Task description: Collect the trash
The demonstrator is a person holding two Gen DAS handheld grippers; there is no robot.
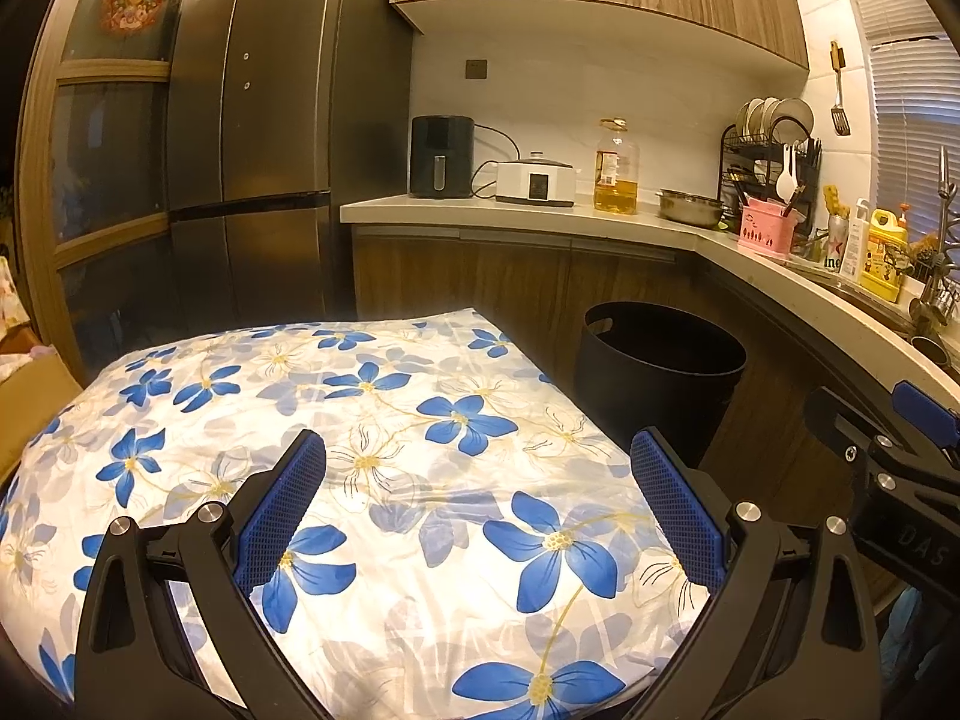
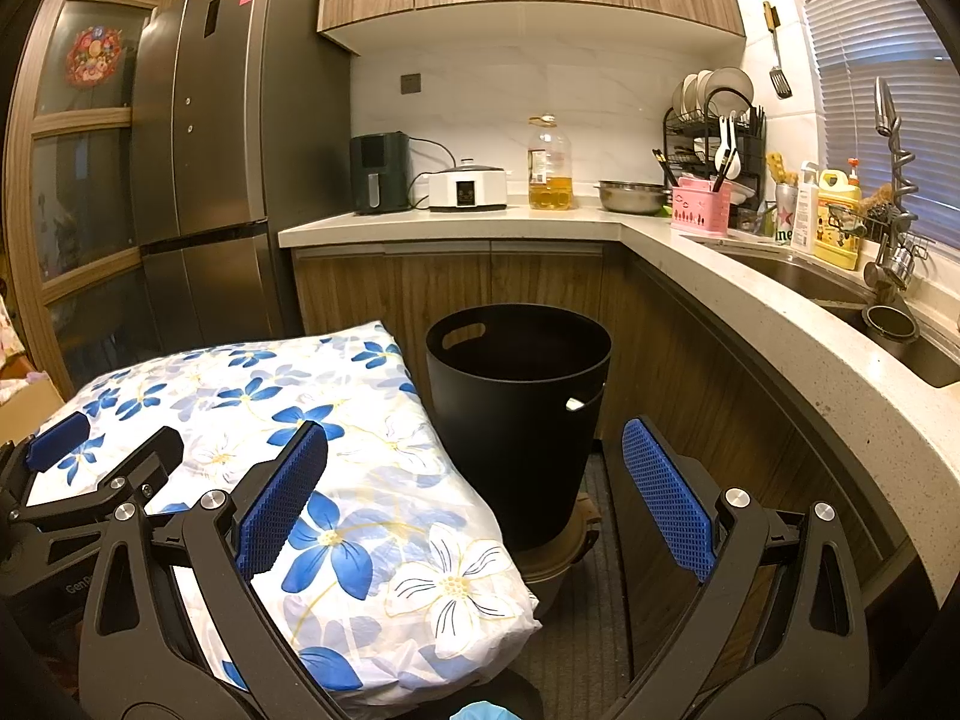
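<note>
A black round trash bin [image 2: 519, 420] stands on the floor against the lower cabinets, its inside dark; in the left wrist view the bin [image 1: 660, 384] shows beyond the table's right corner. My left gripper [image 1: 477, 462] hovers open over the floral tablecloth [image 1: 360, 450], nothing between its blue pads. My right gripper [image 2: 474, 450] is open too, held in front of the bin and just right of the cloth-covered table [image 2: 336, 480]. The other gripper shows at each frame's side, the right one [image 1: 888, 450] and the left one [image 2: 90, 462]. No loose trash shows on the cloth.
A curved counter [image 2: 750, 300] with a sink [image 2: 840, 294] runs along the right, holding a dish rack [image 2: 714, 126], oil bottle [image 2: 549, 165], steel bowl [image 2: 630, 195] and appliances. A tall fridge [image 2: 222, 150] stands behind the table. A blue scrap [image 2: 480, 711] peeks at the bottom edge.
</note>
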